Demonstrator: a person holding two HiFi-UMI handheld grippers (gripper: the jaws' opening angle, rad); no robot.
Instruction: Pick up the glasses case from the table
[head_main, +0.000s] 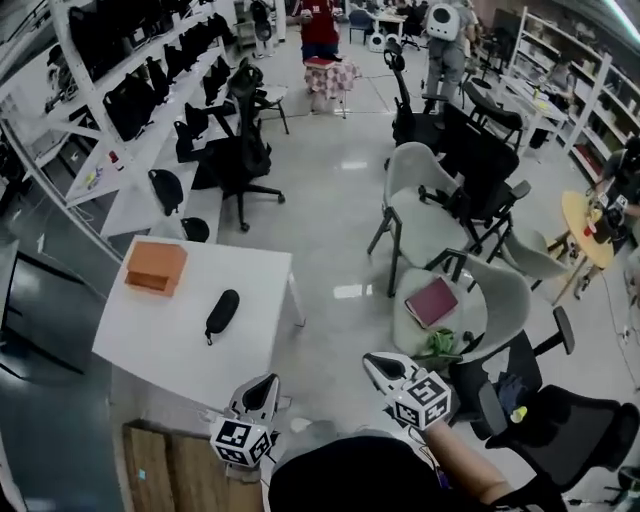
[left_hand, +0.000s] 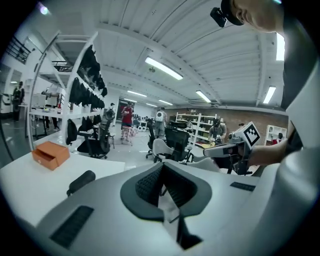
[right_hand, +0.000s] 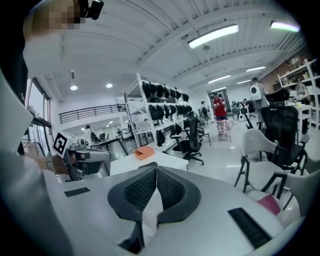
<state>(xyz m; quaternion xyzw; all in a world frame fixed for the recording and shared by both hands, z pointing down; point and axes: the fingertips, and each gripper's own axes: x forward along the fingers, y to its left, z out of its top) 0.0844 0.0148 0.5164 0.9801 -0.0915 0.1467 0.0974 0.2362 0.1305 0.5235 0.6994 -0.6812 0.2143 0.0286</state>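
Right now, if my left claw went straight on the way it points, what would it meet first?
Probably the white table, near its right edge; depth is unclear. The glasses case lies left of where the left claw points. Past that edge, the grey chair comes next.

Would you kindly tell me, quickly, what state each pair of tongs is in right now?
Left tongs: closed, holding nothing.
Right tongs: closed, holding nothing.
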